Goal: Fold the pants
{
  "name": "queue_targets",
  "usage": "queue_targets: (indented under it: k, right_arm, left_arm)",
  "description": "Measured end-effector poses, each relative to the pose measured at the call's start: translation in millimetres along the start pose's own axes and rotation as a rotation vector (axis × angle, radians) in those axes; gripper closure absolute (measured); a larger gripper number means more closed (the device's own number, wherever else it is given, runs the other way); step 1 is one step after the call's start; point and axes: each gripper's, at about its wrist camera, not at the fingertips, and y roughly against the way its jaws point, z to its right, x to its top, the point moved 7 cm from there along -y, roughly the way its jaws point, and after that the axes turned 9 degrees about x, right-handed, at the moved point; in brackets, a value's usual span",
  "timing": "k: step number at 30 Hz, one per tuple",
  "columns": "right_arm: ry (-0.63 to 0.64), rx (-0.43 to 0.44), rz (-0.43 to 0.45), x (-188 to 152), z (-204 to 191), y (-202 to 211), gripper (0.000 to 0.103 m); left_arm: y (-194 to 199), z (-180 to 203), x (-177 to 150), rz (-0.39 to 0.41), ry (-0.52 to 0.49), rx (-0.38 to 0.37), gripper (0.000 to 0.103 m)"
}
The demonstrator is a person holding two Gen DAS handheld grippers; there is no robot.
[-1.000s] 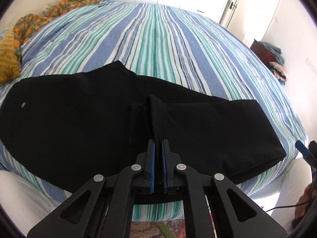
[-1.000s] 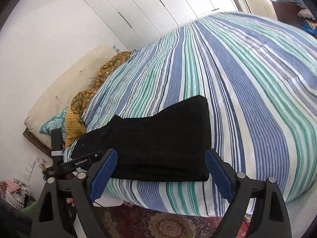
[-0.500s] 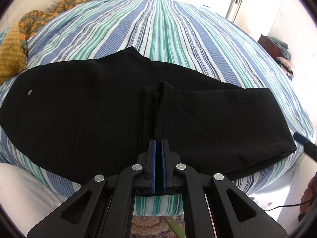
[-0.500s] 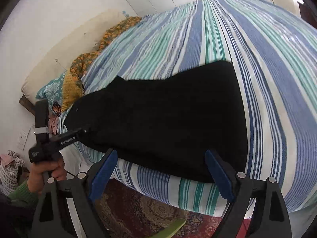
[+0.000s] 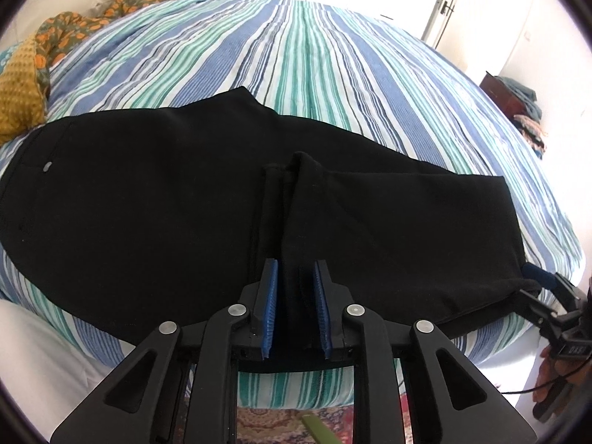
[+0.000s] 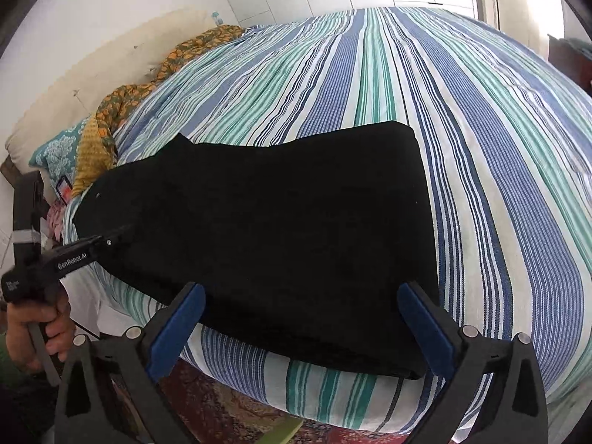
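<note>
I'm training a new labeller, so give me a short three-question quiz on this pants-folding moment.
1. True or false: the pants lie on a striped bedspread.
2. The pants are: A) black B) white C) red.
3. Fill in: a raised fold of cloth stands between the pads of the ____ gripper.

Key: 1 true. 2 A. 3 left; its jaws are opening, while the right gripper gapes wide over the pants' near edge.
</note>
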Motion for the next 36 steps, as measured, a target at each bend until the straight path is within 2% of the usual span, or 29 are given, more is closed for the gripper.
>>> queue_targets:
  k: [2,5,6,13,17,22,28,30,32,36]
  right_arm:
    - [0.041,-0.027,-0.005,-3.3,-3.5,-2.2,0.0]
    - [0.045,-0.03,0.0,-4.0,-2.5,-0.9,0.0]
    - [0.041,-0.024,0.004,-3.8,-2.2,-0.3,0.0]
    - [0.048,-0.031,0.012,-4.1,-5.2,-3.1,0.0]
    - [0.05,-0.036,0.019,-4.4,-5.6,-3.4,0.0]
    - [0.066,-0.047,0.035,-5.4,-7.5,-4.2,0.0]
    - [0.074,-0.04,0.036,-4.8,-8.3,-3.1,0.0]
    - [0.074,-0.029,0.032,-2.3,-9.2,0.8,0.0]
    - [0.052,0.002,0.081,6.8,-9.0,15.6,0.0]
    - [-0.039,0.045,0.303,40.2,4.3,67.9,0.0]
  left_arm:
    - [2.0,3.7,0.9,0.004,-0.007,0.012,0.069]
    - [11.9,7.4,3.0,0.037,-0.012,0.069,0.041]
    - [16.4,8.3,4.3,0.052,-0.01,0.083,0.037]
    - [42.3,1.8,25.2,0.157,0.029,0.188,0.033]
    - [44.8,2.7,43.3,0.19,0.06,0.171,0.028]
    - [23.0,15.5,48.9,0.157,0.022,0.147,0.028]
    - [-17.2,8.8,17.8,0.045,-0.011,0.202,0.028]
    - [-22.7,3.0,10.6,0.028,0.001,0.181,0.028]
    - [-21.6,1.3,11.0,0.029,0.01,0.167,0.027]
    - [-20.1,1.9,8.9,0.03,0.011,0.16,0.027]
